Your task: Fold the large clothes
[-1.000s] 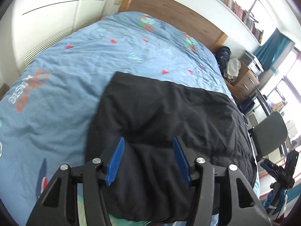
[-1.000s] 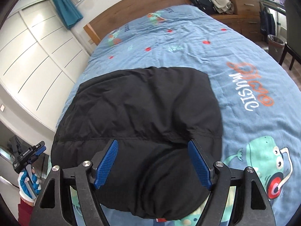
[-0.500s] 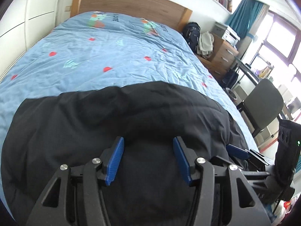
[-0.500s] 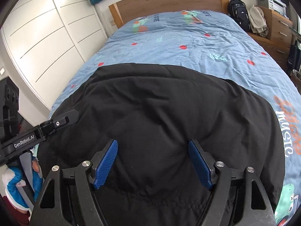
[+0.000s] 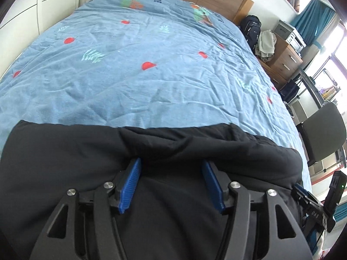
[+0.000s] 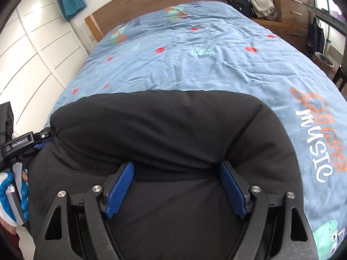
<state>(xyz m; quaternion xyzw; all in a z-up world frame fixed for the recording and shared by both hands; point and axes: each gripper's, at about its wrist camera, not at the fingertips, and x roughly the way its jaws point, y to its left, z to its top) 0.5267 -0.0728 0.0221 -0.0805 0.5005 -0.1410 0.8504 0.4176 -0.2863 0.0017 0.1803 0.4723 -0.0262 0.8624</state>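
A black padded jacket (image 5: 65, 156) lies folded on the near end of the bed's blue printed cover (image 5: 151, 65). My left gripper (image 5: 171, 162) points down into it. Its jaws are opening, their blue pads set apart, the tips sunk under a puffy fold, with black fabric between them. My right gripper (image 6: 176, 163) stands the same way on the jacket (image 6: 173, 125). Its jaws are opening wide, and the fabric bulges over their tips. Each gripper shows at the edge of the other's view: the right gripper (image 5: 312, 203) and the left gripper (image 6: 21, 143).
The wooden headboard (image 6: 151, 2) is at the far end of the bed. A backpack (image 5: 252, 29), a dresser (image 5: 282, 58) and a dark chair (image 5: 323, 130) stand along the right side. White wardrobe doors (image 6: 32, 54) line the left. A gloved hand (image 6: 13, 195) holds the left gripper.
Both grippers have come down from above the jacket onto it, and their tips now press into its fold. The left one has swung across towards the right one. Both jaws stand a little wider.
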